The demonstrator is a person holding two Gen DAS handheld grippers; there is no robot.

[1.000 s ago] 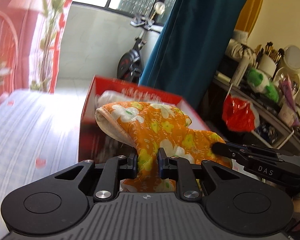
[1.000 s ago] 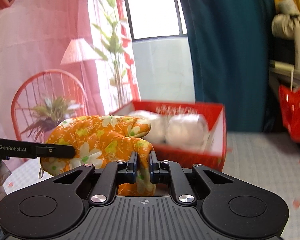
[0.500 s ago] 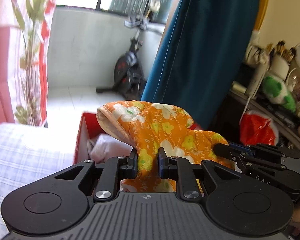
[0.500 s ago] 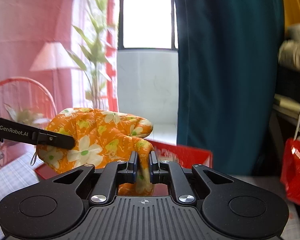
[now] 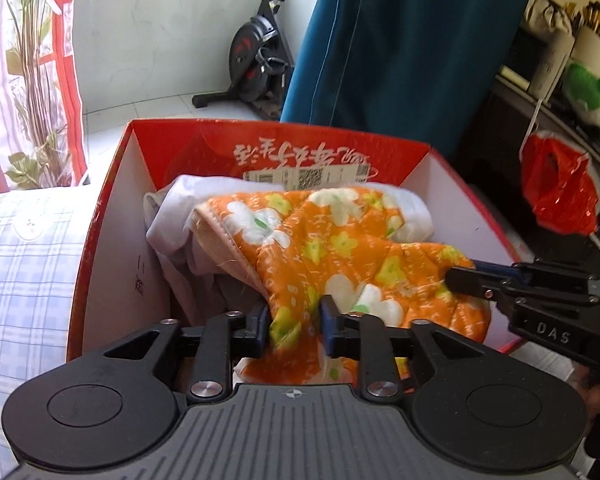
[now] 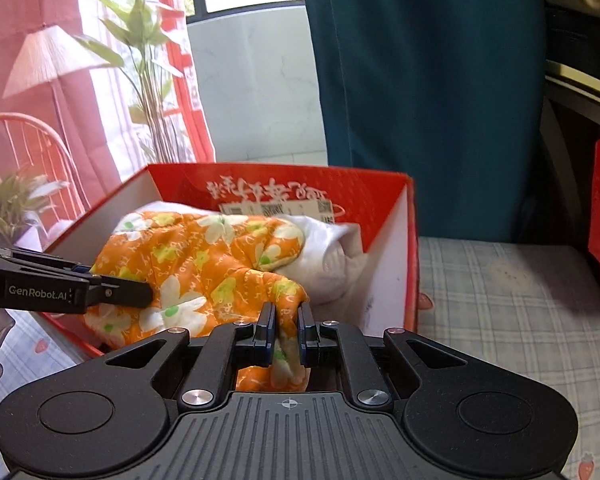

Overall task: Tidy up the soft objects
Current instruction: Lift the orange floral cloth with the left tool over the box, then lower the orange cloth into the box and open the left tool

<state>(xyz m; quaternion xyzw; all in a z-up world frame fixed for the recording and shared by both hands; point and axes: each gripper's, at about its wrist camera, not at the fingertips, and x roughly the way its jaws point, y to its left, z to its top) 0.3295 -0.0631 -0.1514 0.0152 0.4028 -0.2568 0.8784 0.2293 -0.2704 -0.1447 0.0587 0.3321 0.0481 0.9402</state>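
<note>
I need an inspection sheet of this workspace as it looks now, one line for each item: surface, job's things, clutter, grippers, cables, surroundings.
Surface: checked bedsheet, carrying a red cardboard box.
Job's things: orange floral cloth lowered into the box, lying over white cloths.
Clutter: red plastic bag hanging at the right.
Grippers: left gripper jaws opening, a cloth fold between them; right gripper jaws shut on the cloth's other edge.
Cables: nothing seen.
Surroundings: teal curtain, exercise bike, potted plant, green plush toy on a shelf.
</note>
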